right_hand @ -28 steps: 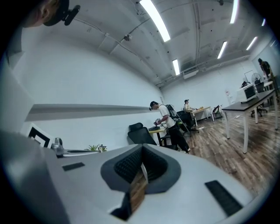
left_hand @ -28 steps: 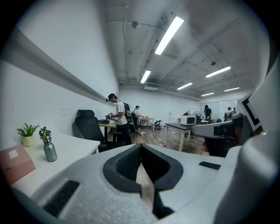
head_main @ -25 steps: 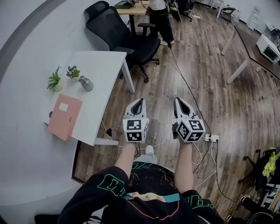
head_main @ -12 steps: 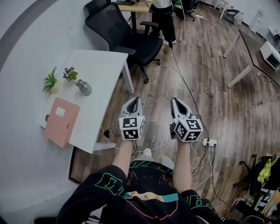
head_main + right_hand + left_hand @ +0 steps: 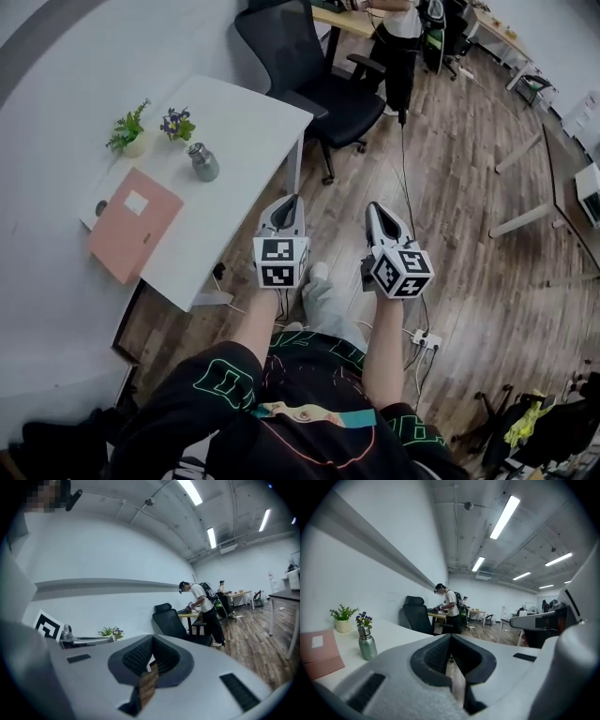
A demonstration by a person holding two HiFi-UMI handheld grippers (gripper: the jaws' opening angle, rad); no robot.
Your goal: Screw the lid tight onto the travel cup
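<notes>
Standing off from the counter (image 5: 239, 117), the person holds both claws out over the wooden floor, neither one near the work yet. The left claw (image 5: 292, 201) has its jaws drawn together with nothing between them, only floor showing through the slit in the left gripper view. The right claw (image 5: 376, 209) is likewise pressed closed and empty. The travel cup (image 5: 203, 162) stands upright on the white counter, its long axis vertical, with a silver lid (image 5: 197, 149) sitting on top; whether that lid is screwed down tight cannot be told from here. It sits just beside a small pot of purple flowers (image 5: 176, 123), near a green plant (image 5: 131, 133) and above a pink folder (image 5: 134, 223). From both claws the cup lies ahead and off to the left, well apart, and the left claw is plainly the nearer one. My reading is that the task proper has not begun: the coming move would be a reach leftward over the counter's edge, the jaws opening first, one claw steadying the body and the other taking the lid.
</notes>
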